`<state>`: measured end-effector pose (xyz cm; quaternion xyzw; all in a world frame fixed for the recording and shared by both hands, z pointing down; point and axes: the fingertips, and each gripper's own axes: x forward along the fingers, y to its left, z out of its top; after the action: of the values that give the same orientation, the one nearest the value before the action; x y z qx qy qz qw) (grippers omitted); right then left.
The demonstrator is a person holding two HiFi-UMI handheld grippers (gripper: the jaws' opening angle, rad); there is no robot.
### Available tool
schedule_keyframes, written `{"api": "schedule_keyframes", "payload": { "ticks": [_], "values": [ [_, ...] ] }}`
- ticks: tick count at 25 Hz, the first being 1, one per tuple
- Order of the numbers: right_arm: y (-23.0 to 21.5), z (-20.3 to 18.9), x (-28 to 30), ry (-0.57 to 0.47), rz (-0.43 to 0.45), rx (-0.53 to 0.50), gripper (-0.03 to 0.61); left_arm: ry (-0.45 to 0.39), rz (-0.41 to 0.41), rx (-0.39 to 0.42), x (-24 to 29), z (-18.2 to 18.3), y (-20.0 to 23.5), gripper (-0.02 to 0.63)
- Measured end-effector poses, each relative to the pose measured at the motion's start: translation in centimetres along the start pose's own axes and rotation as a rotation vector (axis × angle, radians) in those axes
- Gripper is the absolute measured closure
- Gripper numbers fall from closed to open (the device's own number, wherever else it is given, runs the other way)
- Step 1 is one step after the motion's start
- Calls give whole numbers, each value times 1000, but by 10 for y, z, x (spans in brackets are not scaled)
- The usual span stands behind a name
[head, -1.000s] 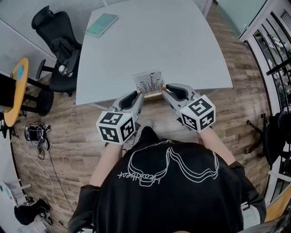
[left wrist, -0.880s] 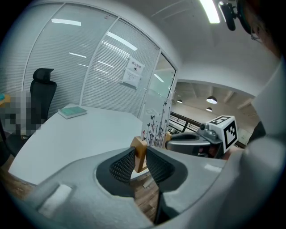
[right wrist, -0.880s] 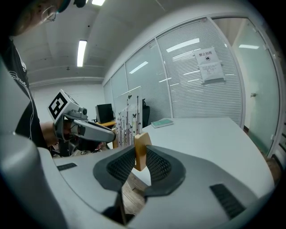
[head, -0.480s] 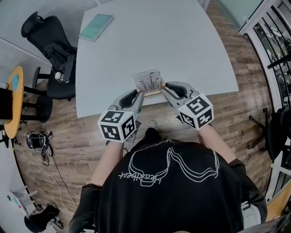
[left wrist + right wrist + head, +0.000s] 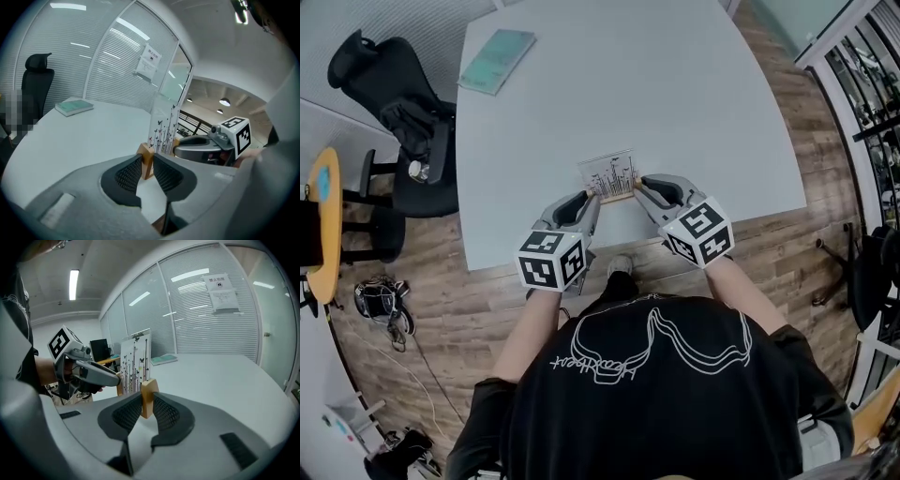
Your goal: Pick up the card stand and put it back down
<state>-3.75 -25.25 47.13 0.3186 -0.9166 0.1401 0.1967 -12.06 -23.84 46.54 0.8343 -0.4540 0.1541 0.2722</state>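
Note:
The card stand [image 5: 609,175] is a white card printed with black stems and butterflies, upright in a wooden base. It is held low over the white table [image 5: 675,94], near the front edge; I cannot tell if it touches the top. My left gripper [image 5: 591,199] is shut on the base's left end and my right gripper [image 5: 639,187] on its right end. In the left gripper view the wooden end [image 5: 146,157] sits between the pads of the left gripper [image 5: 146,165]. The right gripper [image 5: 146,406] clamps the other wooden end [image 5: 148,393] in the right gripper view.
A teal book [image 5: 496,61] lies at the table's far left corner. A black office chair [image 5: 403,122] stands left of the table, with a round orange table [image 5: 321,216] beyond it. A dark railing [image 5: 872,103] runs along the right.
Both grippers have carried the card stand away from the person, from the table's front edge to further in over the top, and lower. The grip on both ends is unchanged.

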Motion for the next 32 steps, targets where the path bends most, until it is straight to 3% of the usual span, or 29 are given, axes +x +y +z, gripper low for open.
{"api": "schedule_keyframes", "payload": {
  "ticks": [17,32],
  "values": [
    [-28,-49,86,150,-42,47,502,124,-33,-15,60,-40,73,531],
    [-32,-67,90,181,-99,40,502,142,-53,56,71,-51,74,531]
  ]
}}
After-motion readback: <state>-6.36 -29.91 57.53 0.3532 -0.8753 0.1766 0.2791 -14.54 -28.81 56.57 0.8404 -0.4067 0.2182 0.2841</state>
